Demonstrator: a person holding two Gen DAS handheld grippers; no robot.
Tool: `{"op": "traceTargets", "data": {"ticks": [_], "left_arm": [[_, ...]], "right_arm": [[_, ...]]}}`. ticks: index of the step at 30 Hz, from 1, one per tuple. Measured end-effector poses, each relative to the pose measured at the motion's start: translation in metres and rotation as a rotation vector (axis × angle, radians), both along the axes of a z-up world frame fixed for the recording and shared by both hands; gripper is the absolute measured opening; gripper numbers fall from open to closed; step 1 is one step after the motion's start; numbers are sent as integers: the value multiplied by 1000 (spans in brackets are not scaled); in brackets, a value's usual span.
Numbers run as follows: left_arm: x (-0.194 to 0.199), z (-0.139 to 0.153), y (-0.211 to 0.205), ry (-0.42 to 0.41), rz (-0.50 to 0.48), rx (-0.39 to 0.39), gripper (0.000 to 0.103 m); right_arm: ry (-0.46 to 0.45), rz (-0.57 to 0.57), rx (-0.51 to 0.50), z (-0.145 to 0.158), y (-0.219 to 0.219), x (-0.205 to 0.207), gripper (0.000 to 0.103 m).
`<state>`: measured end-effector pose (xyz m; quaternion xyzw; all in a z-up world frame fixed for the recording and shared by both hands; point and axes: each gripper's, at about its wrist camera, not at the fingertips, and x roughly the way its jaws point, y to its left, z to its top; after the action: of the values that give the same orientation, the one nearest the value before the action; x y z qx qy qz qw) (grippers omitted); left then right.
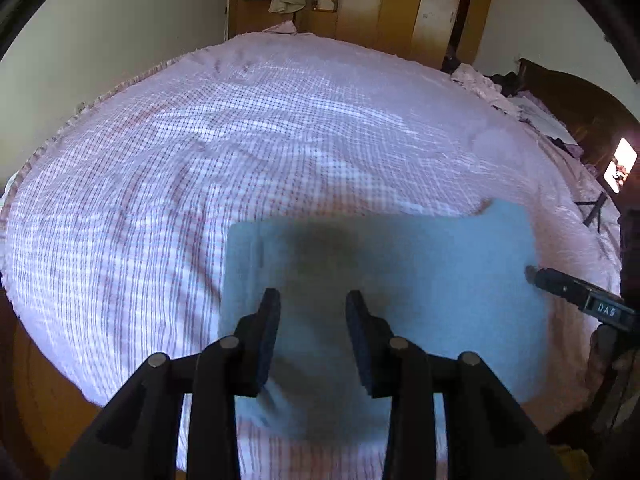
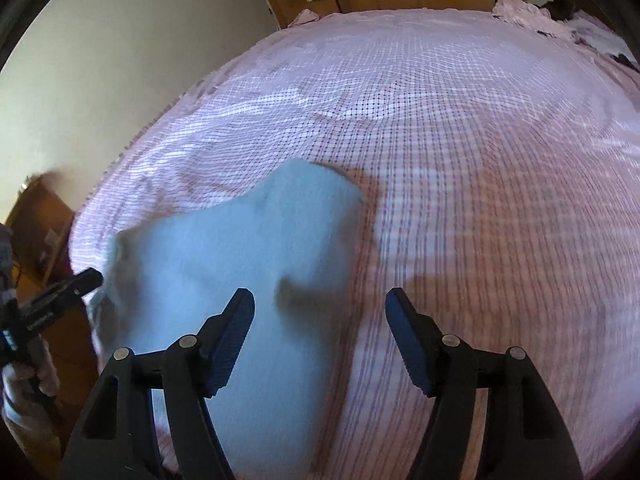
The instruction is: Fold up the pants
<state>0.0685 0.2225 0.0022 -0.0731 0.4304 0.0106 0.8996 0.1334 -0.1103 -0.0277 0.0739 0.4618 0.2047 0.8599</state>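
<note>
**A:** Status on the fold?

**B:** Mostly done, I'd say. The pants (image 1: pixel 380 280) lie on the checked bedsheet (image 1: pixel 200 152) near its front edge as a compact light-blue rectangle, edges fairly square in my left view.

**A:** Holding anything?

**B:** No. My left gripper (image 1: pixel 313 300) hovers over the pants, fingers apart, nothing clamped. My right gripper (image 2: pixel 320 300) is wider and still opening, empty; its left finger is over the cloth, its right over bare sheet.

**A:** What's left?

**B:** Far corner looks slightly lifted in the right view, but that's blurred, can't be sure. Maybe one smoothing pass.
</note>
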Motion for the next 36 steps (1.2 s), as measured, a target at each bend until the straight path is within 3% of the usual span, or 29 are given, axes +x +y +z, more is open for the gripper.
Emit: {"op": "traceTargets", "data": {"ticks": [6, 14, 27, 36], "left_arm": [[-22, -12, -7, 34, -18, -18, 35], [-27, -49, 7, 113, 51, -74, 33], [-25, -54, -1, 105, 35, -27, 33], [-25, -37, -14, 109, 64, -2, 33]], "right_arm": [[40, 10, 28, -5, -4, -30, 62], [99, 26, -2, -31, 8, -36, 62], [93, 51, 37, -49, 6, -35, 71], [98, 52, 47, -46, 9, -41, 71]]}}
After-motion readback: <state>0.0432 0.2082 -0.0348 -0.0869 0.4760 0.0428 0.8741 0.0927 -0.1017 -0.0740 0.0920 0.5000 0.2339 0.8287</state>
